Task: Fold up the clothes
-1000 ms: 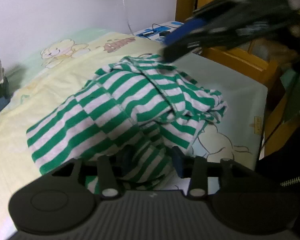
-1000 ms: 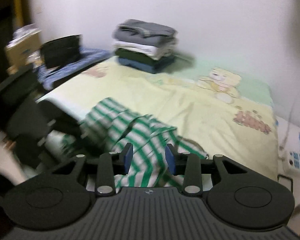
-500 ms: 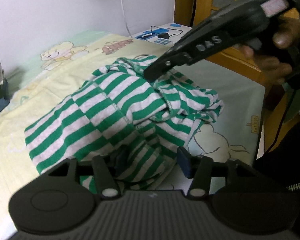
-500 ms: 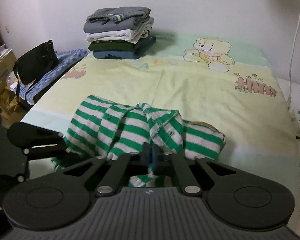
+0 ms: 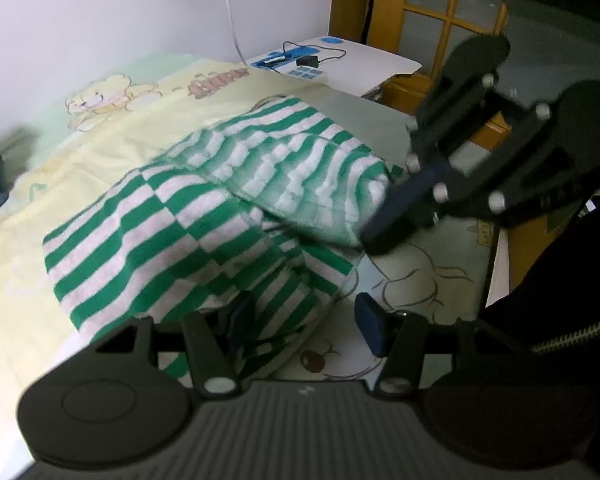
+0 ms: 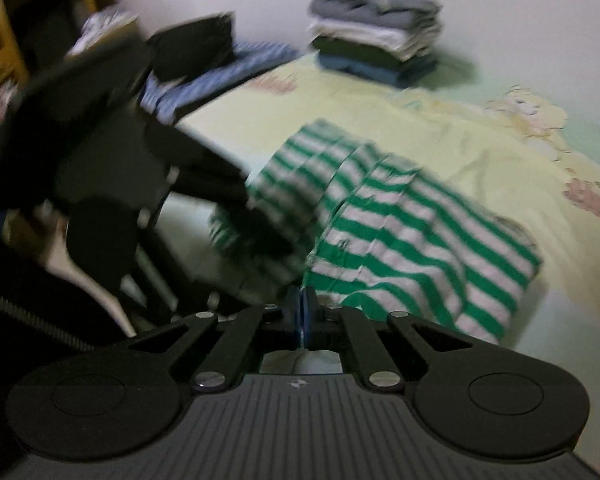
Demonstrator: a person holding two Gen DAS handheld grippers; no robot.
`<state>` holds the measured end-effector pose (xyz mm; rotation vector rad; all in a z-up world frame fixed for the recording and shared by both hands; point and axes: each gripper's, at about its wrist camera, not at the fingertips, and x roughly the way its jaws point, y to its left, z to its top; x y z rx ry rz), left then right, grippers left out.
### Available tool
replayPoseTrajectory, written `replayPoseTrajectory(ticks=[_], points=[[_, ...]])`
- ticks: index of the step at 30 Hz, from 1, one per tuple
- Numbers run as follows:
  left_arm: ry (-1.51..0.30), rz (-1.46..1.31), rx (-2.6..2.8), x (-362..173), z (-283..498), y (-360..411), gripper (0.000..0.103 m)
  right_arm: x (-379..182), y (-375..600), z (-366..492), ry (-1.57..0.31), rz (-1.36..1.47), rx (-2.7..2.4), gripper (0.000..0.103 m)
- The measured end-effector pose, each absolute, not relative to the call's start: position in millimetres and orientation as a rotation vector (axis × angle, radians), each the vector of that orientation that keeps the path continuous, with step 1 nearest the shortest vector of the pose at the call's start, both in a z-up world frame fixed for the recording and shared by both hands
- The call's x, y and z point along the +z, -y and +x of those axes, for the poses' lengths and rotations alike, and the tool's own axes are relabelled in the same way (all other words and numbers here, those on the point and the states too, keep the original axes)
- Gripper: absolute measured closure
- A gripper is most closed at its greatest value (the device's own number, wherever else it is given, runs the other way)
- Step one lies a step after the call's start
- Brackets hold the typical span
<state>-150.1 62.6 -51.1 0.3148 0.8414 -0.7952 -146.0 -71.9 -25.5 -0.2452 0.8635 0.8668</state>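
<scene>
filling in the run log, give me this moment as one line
item: green-and-white striped cotton garment rumpled on yellow bedsheet | left tongs: open, hem between | right tongs: shut on garment edge | fold: unfinished

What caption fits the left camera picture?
Right gripper pulls a fold of the green striped shirt across the bed.

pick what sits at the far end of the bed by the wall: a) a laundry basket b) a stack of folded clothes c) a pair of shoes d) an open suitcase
b, the right wrist view shows a stack of folded clothes on the bed sheet against the wall, beyond the striped shirt.
</scene>
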Motion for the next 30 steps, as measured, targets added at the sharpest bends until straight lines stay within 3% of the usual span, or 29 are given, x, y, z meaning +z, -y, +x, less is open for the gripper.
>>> replayPoseTrajectory(ticks=[6, 13, 18, 23, 26, 30], points=[[-0.833, 0.320, -0.790, -47.0, -148.8, -68.9, 0.042, -31.4, 66.1, -150.4, -0.885, -0.255, 0.909, 0.103], [-0.812, 0.341, -0.801, -31.8, -153.6, -76.4, 0.041, 12.6, 100.8, -116.8, -0.683, -0.029, 0.767, 0.095], [-0.775, 0.325, -0.769, -19.9, -147.8, -87.4, 0.032, -14.1, 96.7, -103.9, -0.736, -0.111, 0.658, 0.093], [-0.820, 0.288, -0.709, -32.2, -130.6, -100.6, 0.031, -47.5, 82.4, -119.0, -0.822, -0.258, 0.666, 0.092], [-0.865, 0.260, -0.701, -45.1, -125.1, -104.4, 0.032, -66.3, 85.8, -126.3, -0.830, -0.271, 0.672, 0.097], [-0.879, 0.276, -0.719, -57.2, -131.4, -98.0, 0.027, -61.3, 86.9, -128.7, -0.821, -0.264, 0.672, 0.096]])
